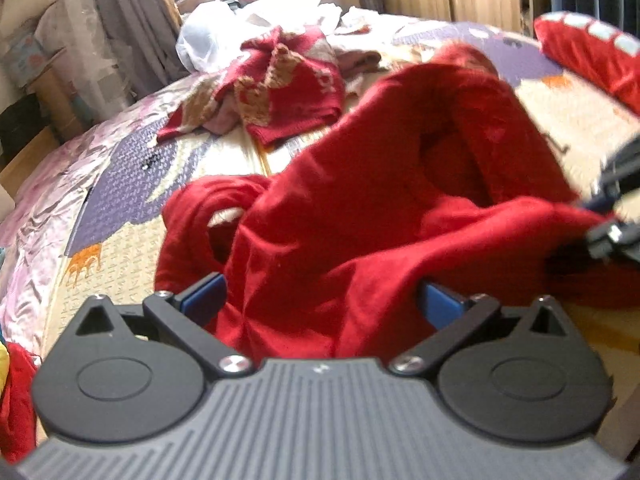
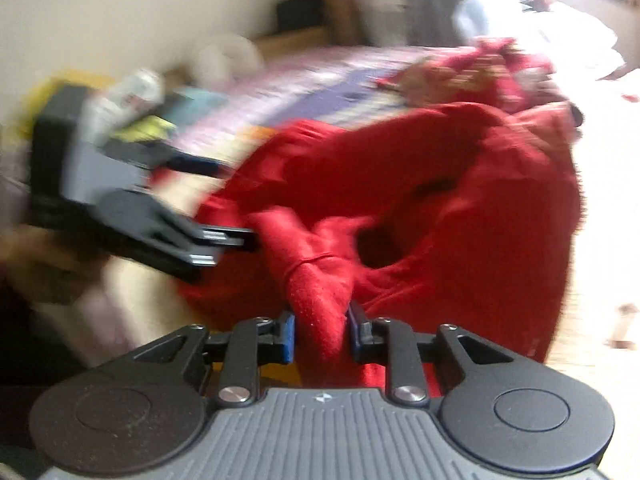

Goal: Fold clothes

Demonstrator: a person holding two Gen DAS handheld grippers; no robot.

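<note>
Red fleece garment (image 2: 420, 200) bunched centre frame, pinched by right tool (image 2: 320, 336); left tool (image 1: 320, 300) spread wide around cloth, not pinching. Next: lay flat on bed (image 1: 120, 216).

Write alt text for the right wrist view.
The right gripper pinches a bunched fold of a red garment between its blue pads. The left gripper, blurred, meets the same garment from the left, over a patterned bed.

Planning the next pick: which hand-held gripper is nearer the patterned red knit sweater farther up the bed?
Left, though only slightly. The left hand-held gripper faces the patterned knit sweater across the plain red garment; the right hand-held gripper, clamping that garment, sits farther off.
</note>
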